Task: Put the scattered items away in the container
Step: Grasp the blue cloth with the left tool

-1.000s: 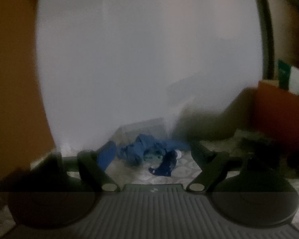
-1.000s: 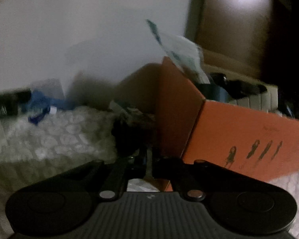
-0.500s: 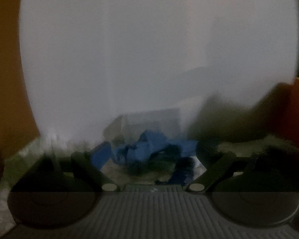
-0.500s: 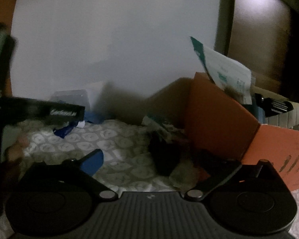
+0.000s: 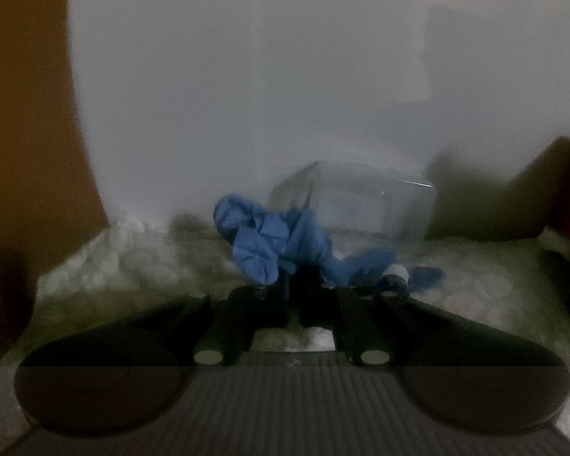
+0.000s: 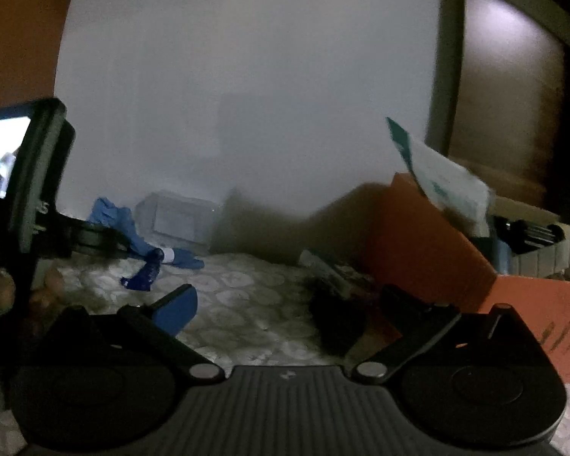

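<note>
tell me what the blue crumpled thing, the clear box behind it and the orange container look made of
Blue crumpled thing: thin, matte, rubbery film, perhaps a nitrile glove, judging by its soft folds. Clear box: transparent rigid plastic, probably; bright glint along its straight edge. Orange container: likely cardboard; flat matte panels, folded corner.

Left tool [image 5: 304,277] has just closed, jaws together; right tool [image 6: 285,304] gapes wide, empty.

A crumpled blue glove [image 5: 273,239] lies bunched on the pale patterned bedding against a clear plastic box [image 5: 364,205] by the wall, a dark blue strip [image 6: 144,275] trailing beside it, well apart from the open orange cardboard box [image 6: 429,250] holding a leaning white-and-green packet [image 6: 444,178].
</note>
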### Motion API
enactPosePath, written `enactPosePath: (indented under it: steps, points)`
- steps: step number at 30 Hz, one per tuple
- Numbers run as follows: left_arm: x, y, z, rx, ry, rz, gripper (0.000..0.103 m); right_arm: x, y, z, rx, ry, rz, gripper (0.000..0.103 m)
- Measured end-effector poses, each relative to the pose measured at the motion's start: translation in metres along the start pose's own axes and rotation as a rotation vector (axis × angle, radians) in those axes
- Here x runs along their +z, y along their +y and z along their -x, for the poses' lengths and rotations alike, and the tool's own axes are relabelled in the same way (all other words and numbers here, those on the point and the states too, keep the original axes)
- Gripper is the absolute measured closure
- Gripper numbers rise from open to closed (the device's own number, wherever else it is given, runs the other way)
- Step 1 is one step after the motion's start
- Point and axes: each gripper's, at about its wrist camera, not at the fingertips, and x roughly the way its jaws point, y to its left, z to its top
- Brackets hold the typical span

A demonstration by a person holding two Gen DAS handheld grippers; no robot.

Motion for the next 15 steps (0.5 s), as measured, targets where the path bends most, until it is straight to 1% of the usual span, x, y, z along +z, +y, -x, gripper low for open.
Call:
enactPosePath:
  steps: [2, 4, 6, 10, 11, 13, 15]
  points:
    - [-0.003, 0.000, 0.007, 0.004, -0.012, -0.003, 0.097, -0.001, -0.003, -0.007, -0.017, 0.017, -0.003, 0.000]
    - [-0.005, 0.000, 0.014, 0.005, -0.024, -0.002, 0.097, -0.002, -0.004, -0.013, -0.010, 0.038, -0.010, 0.000]
    - [-0.007, 0.001, 0.020, 0.003, -0.036, 0.002, 0.097, -0.002, -0.002, -0.016, -0.006, 0.039, 0.005, 0.000]
    - [-0.005, 0.003, 0.032, -0.001, -0.047, 0.010, 0.097, 0.000, -0.001, -0.021, -0.009, 0.039, -0.012, 0.000]
    - [-0.006, 0.005, 0.037, -0.002, -0.051, 0.012, 0.097, 0.001, 0.001, -0.019, 0.002, 0.032, -0.015, 0.000]
    - [-0.007, 0.007, 0.048, 0.003, -0.069, 0.021, 0.097, 0.003, 0.007, -0.018, 0.047, 0.012, 0.015, 0.000]
    - [-0.008, 0.009, 0.056, 0.008, -0.092, 0.016, 0.097, 0.003, 0.016, -0.013, 0.068, -0.011, 0.044, 0.000]
